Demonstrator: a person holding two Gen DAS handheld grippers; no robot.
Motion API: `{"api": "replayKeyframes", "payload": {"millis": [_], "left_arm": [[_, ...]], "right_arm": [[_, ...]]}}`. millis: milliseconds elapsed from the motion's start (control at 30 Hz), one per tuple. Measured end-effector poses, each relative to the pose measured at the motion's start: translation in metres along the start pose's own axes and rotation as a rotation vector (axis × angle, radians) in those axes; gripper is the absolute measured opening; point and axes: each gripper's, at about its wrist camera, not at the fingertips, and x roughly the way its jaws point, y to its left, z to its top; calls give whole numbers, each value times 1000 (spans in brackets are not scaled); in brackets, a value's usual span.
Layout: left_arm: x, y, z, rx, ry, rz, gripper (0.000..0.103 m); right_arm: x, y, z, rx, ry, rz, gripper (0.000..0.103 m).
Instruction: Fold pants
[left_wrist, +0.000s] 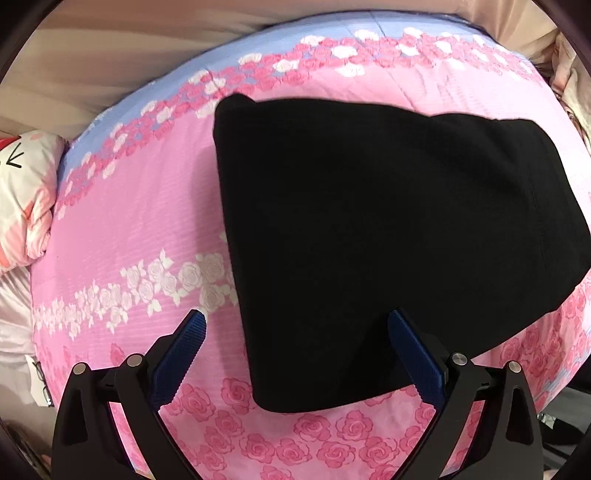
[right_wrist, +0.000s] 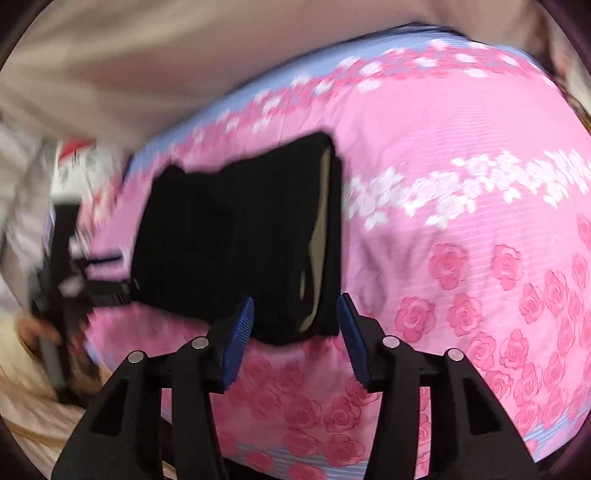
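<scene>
The black pants (left_wrist: 388, 236) lie folded into a compact block on the pink rose-print bedspread (left_wrist: 122, 229). My left gripper (left_wrist: 295, 321) is open and empty, hovering over the block's near left edge without touching it. In the right wrist view the folded pants (right_wrist: 229, 243) lie ahead and to the left, with a shiny inner lining showing along their right edge. My right gripper (right_wrist: 295, 306) is open and empty just short of their near edge. The left gripper (right_wrist: 77, 280) shows blurred at the far left of that view.
A white and pink cartoon-print pillow (left_wrist: 22, 199) lies at the bed's left edge. Beige bedding or curtain (left_wrist: 110, 62) runs behind the bed. The bedspread (right_wrist: 461, 258) stretches wide to the right of the pants.
</scene>
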Motion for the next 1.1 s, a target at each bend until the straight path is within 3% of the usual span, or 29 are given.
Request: {"api": "replayKeyframes", "payload": {"millis": [67,133,300,400,467,500,567,600,667,700,767,833,967,1000,1033,1067,1100], "left_arm": [[-3,-5,0,18,-12,8,98],[-5,-13,2,40,-20,23,98],[-5,-23,2,74,-28,47,98],[1,-23,1,56,-2,43,98],[0,-21,2,45,7,37,98],[-4,-20,2,42,-11,36,98],[-5,-18,0,43,-35,52,98],[0,-18,0,43,-22,64,98],[11,-17,-2,40,18,68,98],[11,-13,-3,27,16,57,98],[5,-7,-3,7,-9,49,98],[7,-2,-2,-10,-3,39,98],[16,-2,4,6,14,37,98],[17,-4,4,19,8,44,98],[17,-5,4,24,8,47,98],[19,-5,3,26,8,43,98],[20,-7,2,25,6,40,98]], "right_arm": [[17,9,-6,-63,43,-14,43],[24,20,-11,-167,83,-71,23],[18,40,-12,-320,70,-109,25],[34,39,-6,-346,108,-123,13],[13,22,2,-260,38,-136,9],[9,-1,1,-179,16,-192,0],[20,-51,-12,-39,102,-279,0],[11,-69,-17,39,87,-227,0],[-28,-82,-13,185,-22,-217,3],[-52,-77,-4,229,-120,-136,6],[-69,-56,17,232,-211,-11,10],[-56,-25,47,182,-187,78,11],[24,54,94,-49,-42,148,11],[47,65,97,-118,5,145,7],[73,68,98,-172,51,82,4],[98,49,104,-149,87,-42,0],[104,22,110,-36,84,1,0]]}}
